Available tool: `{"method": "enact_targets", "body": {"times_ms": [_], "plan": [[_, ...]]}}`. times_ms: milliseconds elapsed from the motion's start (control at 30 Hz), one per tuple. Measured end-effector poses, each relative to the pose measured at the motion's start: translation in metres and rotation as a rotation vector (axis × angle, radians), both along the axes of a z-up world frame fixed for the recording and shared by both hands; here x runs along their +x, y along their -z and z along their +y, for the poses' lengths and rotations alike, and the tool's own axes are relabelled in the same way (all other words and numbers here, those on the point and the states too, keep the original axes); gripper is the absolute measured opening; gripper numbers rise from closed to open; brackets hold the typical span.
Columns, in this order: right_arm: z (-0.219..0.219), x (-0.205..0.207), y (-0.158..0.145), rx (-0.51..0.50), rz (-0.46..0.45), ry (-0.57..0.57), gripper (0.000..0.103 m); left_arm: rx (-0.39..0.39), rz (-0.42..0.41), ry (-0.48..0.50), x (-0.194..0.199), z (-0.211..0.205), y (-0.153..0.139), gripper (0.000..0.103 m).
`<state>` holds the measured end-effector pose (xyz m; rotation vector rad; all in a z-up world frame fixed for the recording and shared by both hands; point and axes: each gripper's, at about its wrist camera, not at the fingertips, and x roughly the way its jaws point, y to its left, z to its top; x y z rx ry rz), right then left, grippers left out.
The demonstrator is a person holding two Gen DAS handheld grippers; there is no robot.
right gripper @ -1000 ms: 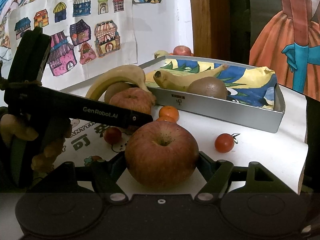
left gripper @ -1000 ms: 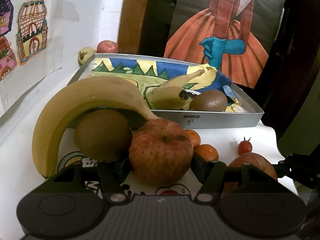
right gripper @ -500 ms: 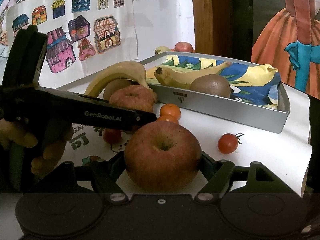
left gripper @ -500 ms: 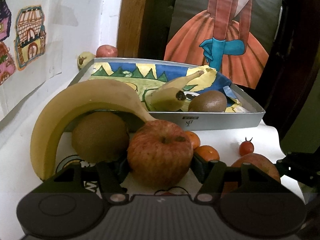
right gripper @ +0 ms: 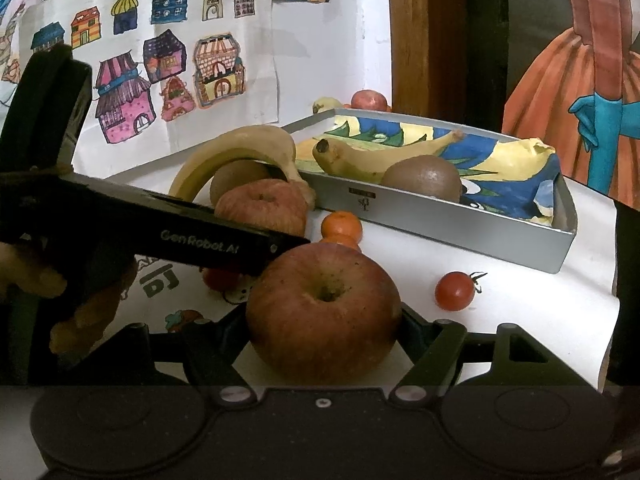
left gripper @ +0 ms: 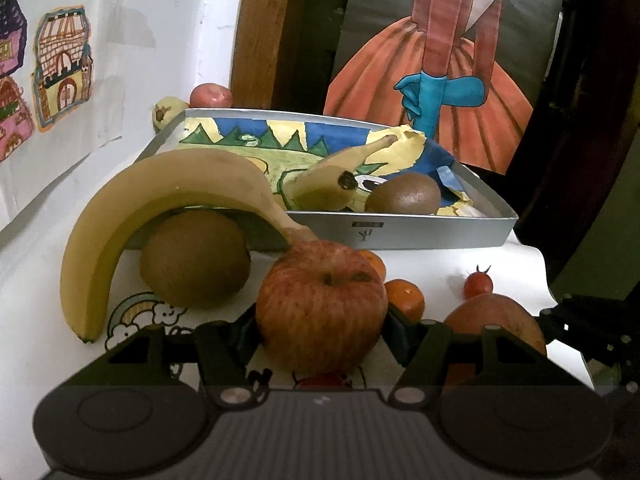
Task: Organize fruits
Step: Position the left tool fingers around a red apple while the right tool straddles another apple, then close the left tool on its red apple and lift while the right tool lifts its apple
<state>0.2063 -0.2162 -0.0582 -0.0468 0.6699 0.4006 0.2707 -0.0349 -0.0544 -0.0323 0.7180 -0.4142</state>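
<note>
Bench [right gripper: 520, 320] under white paper, wall of house drawings [right gripper: 168, 64] to my left. Grey metal tray [left gripper: 400, 234] sits at the back, lined with a painted sheet; inside it I see one banana [left gripper: 336, 176] and one kiwi [left gripper: 404, 199] lying just beside each other near the front wall. Outside the tray, a larger banana [left gripper: 160, 196] arches over a second kiwi [left gripper: 194, 258], its stem end touching the apple in my left gripper [left gripper: 320, 320]. That left apple [left gripper: 320, 312] sits between the jaws, which are closed against its sides. My right gripper [right gripper: 324, 324] likewise has its jaws pressed onto a second apple [right gripper: 324, 312], stem dimple facing up. From the right wrist view the left tool's black body crosses the frame, a hand [right gripper: 60, 292] wrapped round its handle. Two small oranges [right gripper: 342, 226] sit one behind the other between the apples and the tray. One cherry tomato [right gripper: 454, 291] lies alone on the paper, right of the right apple; another [right gripper: 220, 278] shows partly under the left tool. Behind the tray's far corner: a red fruit [left gripper: 211, 96] and a pale yellowish one [left gripper: 166, 112], kind unclear.
</note>
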Motion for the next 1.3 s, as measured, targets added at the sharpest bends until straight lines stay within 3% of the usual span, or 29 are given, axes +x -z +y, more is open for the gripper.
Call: {"method": "enact_targets", "body": {"times_ms": [400, 733, 1067, 1300], "plan": [[-0.008, -0.006, -0.004, 0.013, -0.035, 0.022, 0.076, -0.033, -0.011, -0.025, -0.01, 0.001, -0.01, 0.066], [-0.031, -0.005, -0.025, 0.04, -0.099, 0.068, 0.076, -0.063, -0.063, -0.031, -0.013, -0.003, -0.038, 0.066], [-0.064, 0.021, -0.048, 0.037, -0.154, 0.128, 0.076, -0.105, -0.109, -0.076, 0.008, -0.008, -0.065, 0.067], [-0.082, 0.057, -0.049, 0.017, -0.162, 0.169, 0.076, -0.129, -0.135, -0.123, 0.038, -0.012, -0.073, 0.067]]}}
